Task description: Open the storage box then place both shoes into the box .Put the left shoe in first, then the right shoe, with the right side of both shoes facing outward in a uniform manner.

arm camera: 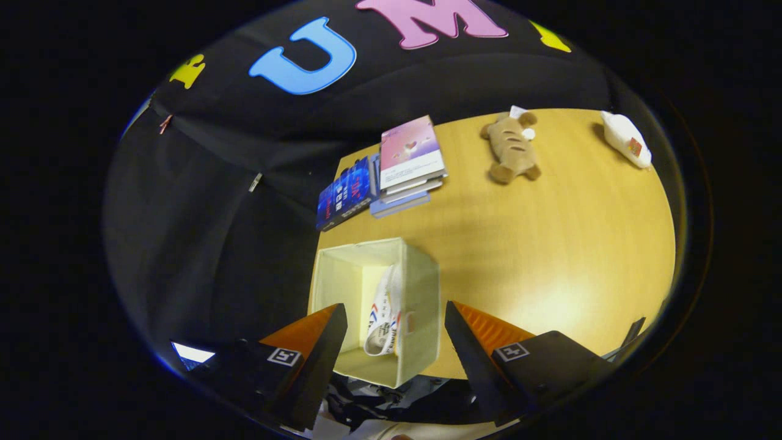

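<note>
One shoe [383, 315] is already inside the storage box [421, 287], standing on edge against the box's right wall, its long axis running near-to-far, white with red and blue marks. The box is open at the top, pale cream fabric, sitting at the near left corner of the wooden table [550, 256]. Apart from the shoe, the visible part of its inside looks bare; the near end is partly hidden behind the fingers

Gripper [396, 333] held above the box, fingers spread wide, nothing between them; the shoe shows through the gap, just ahead and below. Left finger overlaps the box's near left corner, right finger sits just off the box's right wall over bare table

Judgement: lid step done, first shoe placed. I cannot spot a second shoe on the table. Dark clutter [391, 403] lies below the near table edge, too unclear to name

Far side of table: stack of books [409, 162] beside a blue book [345, 195], both far of the box; a plush toy [510, 146] to the right of the books; a white packet [626, 139] at the far right, well apart from the box
</note>
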Demonstrator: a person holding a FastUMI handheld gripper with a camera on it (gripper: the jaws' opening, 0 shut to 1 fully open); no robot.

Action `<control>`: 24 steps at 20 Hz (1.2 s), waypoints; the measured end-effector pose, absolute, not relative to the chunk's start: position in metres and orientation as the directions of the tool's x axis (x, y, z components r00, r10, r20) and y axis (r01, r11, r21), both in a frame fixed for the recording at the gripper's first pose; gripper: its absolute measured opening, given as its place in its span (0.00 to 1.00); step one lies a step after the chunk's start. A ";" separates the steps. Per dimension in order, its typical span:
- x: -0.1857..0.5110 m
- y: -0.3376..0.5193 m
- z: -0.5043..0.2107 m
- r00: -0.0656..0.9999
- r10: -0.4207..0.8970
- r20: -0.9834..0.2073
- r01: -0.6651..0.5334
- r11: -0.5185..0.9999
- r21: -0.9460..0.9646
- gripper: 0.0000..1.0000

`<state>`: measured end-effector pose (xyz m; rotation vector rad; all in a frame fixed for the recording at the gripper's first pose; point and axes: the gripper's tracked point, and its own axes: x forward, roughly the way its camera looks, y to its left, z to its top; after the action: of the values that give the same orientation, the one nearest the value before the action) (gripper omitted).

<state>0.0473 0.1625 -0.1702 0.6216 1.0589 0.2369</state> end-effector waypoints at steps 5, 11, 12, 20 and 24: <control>0.042 0.075 -0.166 0.648 0.238 -0.724 0.118 0.907 0.404 0.98; 0.020 0.013 -0.132 0.789 0.062 -0.611 0.157 0.942 0.298 0.99; 0.017 0.007 -0.126 0.812 0.038 -0.582 0.163 0.943 0.290 0.98; -0.015 -0.052 -0.072 0.930 -0.172 -0.326 0.212 0.973 0.093 0.98; -0.026 -0.055 -0.051 0.948 -0.229 -0.222 0.232 0.973 -0.014 0.97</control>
<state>-0.0262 -0.0551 -0.0509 0.0121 0.2244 -0.2346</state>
